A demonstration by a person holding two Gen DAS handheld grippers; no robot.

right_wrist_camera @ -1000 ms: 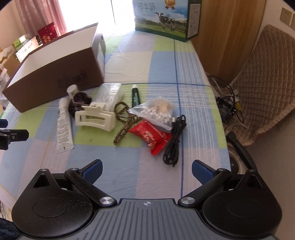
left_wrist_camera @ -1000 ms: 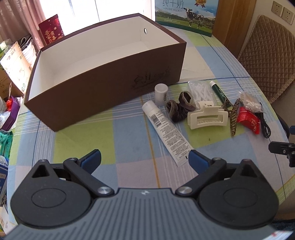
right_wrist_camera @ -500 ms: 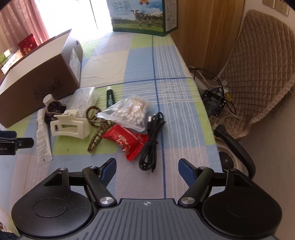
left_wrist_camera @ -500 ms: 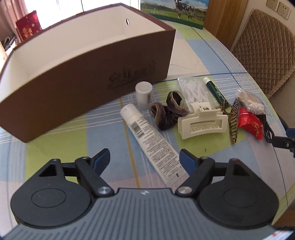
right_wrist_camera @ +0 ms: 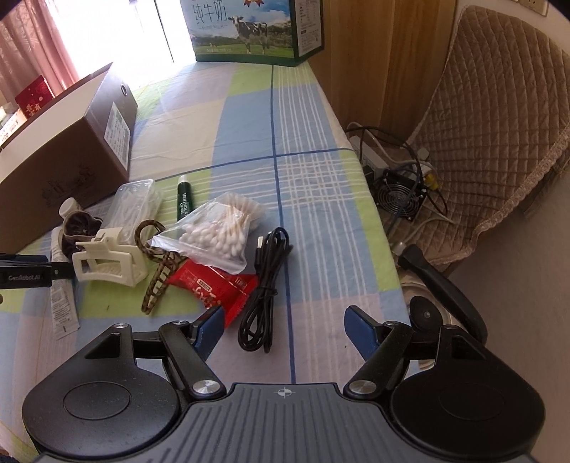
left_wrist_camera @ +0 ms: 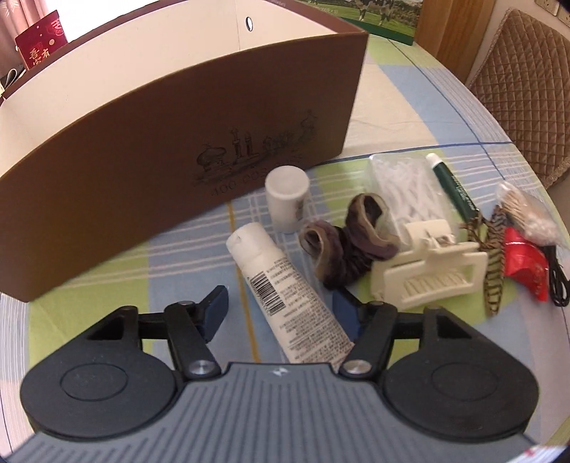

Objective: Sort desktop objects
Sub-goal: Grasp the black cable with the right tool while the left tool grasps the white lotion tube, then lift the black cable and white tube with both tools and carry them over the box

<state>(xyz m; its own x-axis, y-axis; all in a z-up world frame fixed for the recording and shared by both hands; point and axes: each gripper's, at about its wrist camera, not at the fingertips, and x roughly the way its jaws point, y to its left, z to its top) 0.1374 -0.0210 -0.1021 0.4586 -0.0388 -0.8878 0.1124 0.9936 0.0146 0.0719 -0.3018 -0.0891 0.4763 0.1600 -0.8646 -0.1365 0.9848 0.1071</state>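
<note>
My left gripper (left_wrist_camera: 281,306) is open, low over the table, its jaws astride a white tube (left_wrist_camera: 285,295) with a barcode. Beside the tube lie a small white jar (left_wrist_camera: 286,204), brown scrunchies (left_wrist_camera: 351,245) and a cream claw clip (left_wrist_camera: 427,274). The open brown box (left_wrist_camera: 178,156) stands just behind them. My right gripper (right_wrist_camera: 283,324) is open and empty, above a coiled black cable (right_wrist_camera: 265,288) and a red packet (right_wrist_camera: 210,285). A bag of cotton swabs (right_wrist_camera: 221,228), a striped hair clip (right_wrist_camera: 158,267) and a green lip balm (right_wrist_camera: 184,201) lie further off.
A clear pack of floss picks (right_wrist_camera: 133,203) lies by the box. A milk carton (right_wrist_camera: 256,28) stands at the far table end. A quilted chair (right_wrist_camera: 498,124) and a fan with cables (right_wrist_camera: 399,196) are past the table's right edge.
My left gripper has dropped and moved forward over the white tube, its jaws narrowing. My right gripper has moved forward and lower toward the black cable and red packet.
</note>
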